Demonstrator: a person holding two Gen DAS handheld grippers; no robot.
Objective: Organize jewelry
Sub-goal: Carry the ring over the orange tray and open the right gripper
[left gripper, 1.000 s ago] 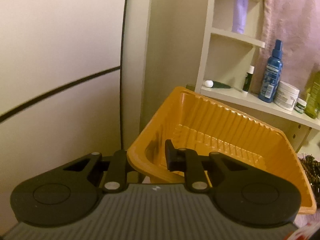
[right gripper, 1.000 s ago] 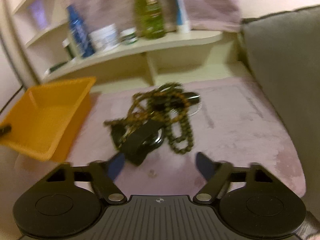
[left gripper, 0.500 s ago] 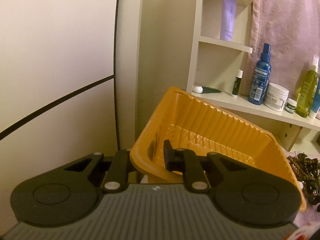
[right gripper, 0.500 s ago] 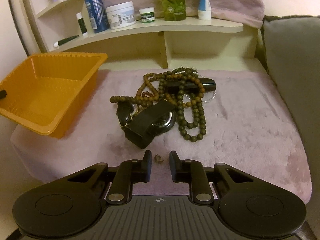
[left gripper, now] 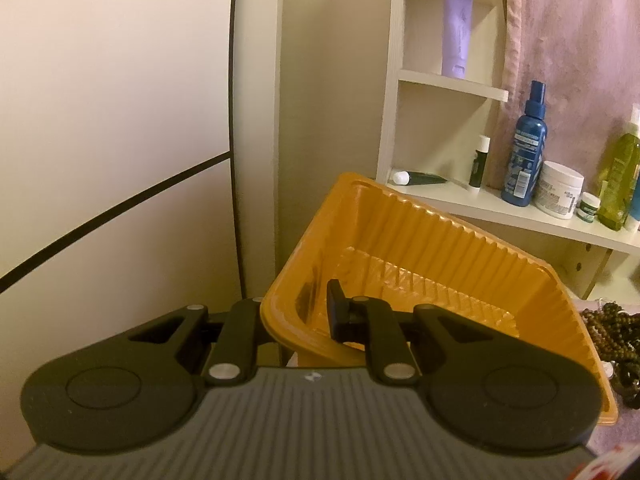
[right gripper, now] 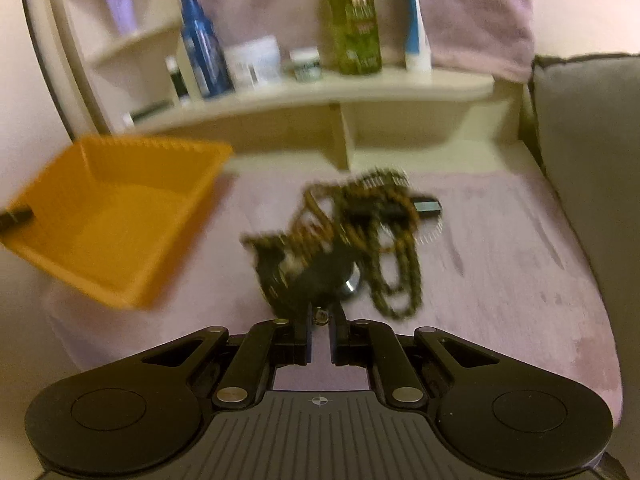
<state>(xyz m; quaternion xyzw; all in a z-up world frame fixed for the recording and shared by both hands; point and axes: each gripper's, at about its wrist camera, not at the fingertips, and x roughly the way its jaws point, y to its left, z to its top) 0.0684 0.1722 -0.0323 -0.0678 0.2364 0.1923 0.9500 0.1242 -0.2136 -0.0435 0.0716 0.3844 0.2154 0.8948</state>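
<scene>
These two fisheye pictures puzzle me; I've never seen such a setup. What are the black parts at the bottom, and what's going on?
No robot here: a person holds a two-finger tool in each hand, each with a camera looking along its fingers. In the left camera's picture, the left gripper is clamped on the wall of an orange tray. In the right camera's blurred picture, the right gripper has just been closing and pinches a small object, too small to identify. Beyond it, a tangle of bead necklaces and dark items lies on a pinkish plush cover. Bottles and jars stand on the shelf behind.
</scene>
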